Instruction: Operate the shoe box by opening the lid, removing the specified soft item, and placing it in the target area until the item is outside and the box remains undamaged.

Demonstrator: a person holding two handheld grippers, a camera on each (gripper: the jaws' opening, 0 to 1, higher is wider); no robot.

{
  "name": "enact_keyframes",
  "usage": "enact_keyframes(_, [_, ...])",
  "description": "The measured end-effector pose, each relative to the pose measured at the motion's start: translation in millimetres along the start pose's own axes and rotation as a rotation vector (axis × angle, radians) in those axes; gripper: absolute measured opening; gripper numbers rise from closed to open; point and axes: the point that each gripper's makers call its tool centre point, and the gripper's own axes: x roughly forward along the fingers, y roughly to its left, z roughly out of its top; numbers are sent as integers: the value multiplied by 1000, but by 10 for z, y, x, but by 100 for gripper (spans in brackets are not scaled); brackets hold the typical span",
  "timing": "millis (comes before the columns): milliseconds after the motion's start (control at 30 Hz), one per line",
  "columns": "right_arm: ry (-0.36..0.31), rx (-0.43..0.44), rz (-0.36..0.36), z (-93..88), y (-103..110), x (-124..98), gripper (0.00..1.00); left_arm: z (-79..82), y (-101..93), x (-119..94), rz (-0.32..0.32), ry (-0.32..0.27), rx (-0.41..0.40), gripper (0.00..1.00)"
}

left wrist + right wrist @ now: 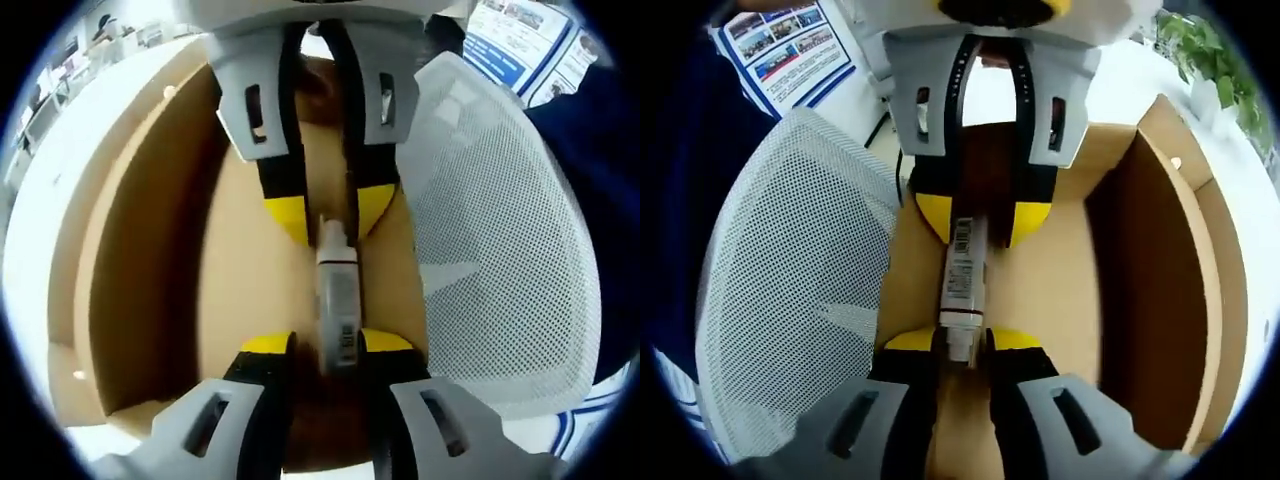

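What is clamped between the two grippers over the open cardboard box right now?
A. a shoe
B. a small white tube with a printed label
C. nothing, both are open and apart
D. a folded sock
B. The left gripper and the right gripper each pinch one end of a small white tube with a printed label, held between them above the brown cardboard box, beside a white mesh panel.

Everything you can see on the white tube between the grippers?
The tube is small, white, plastic-looking, with a printed barcode-like label and a ribbed neck at one end. It hangs over the open cardboard box, spanning both grippers: the left gripper pinches one end, the right gripper the neck end. The white mesh lies beside it, apart.
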Motion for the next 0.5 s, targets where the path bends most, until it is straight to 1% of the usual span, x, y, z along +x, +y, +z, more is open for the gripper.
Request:
enact_keyframes(33, [0, -3, 2, -10, -2, 23, 16, 31, -7, -2, -5, -20, -17, 23])
enact_keyframes(67, [4, -3, 4, -25, -4, 39, 17, 29, 3, -4, -3, -21, -16, 23])
enact_keyframes(100, [-8, 4, 11, -10, -2, 43, 16, 32, 9, 5, -1, -30, -18, 25])
enact_keyframes(167, [6, 1, -4, -34, -33, 58, 17, -7, 46, 29, 15, -17, -1, 23])
enact_keyframes(233, [18, -12, -3, -66, -34, 93, 17, 20, 47, 28, 12, -28, -12, 22])
enact_keyframes(367, [-7, 4, -11, -52, -67, 107, 19, 22, 42, 23, 12, -19, -2, 21])
enact_keyframes(500, [-18, 11, -28, -47, -128, 86, 18, 42, 64, 19, 30, -17, 19, 22])
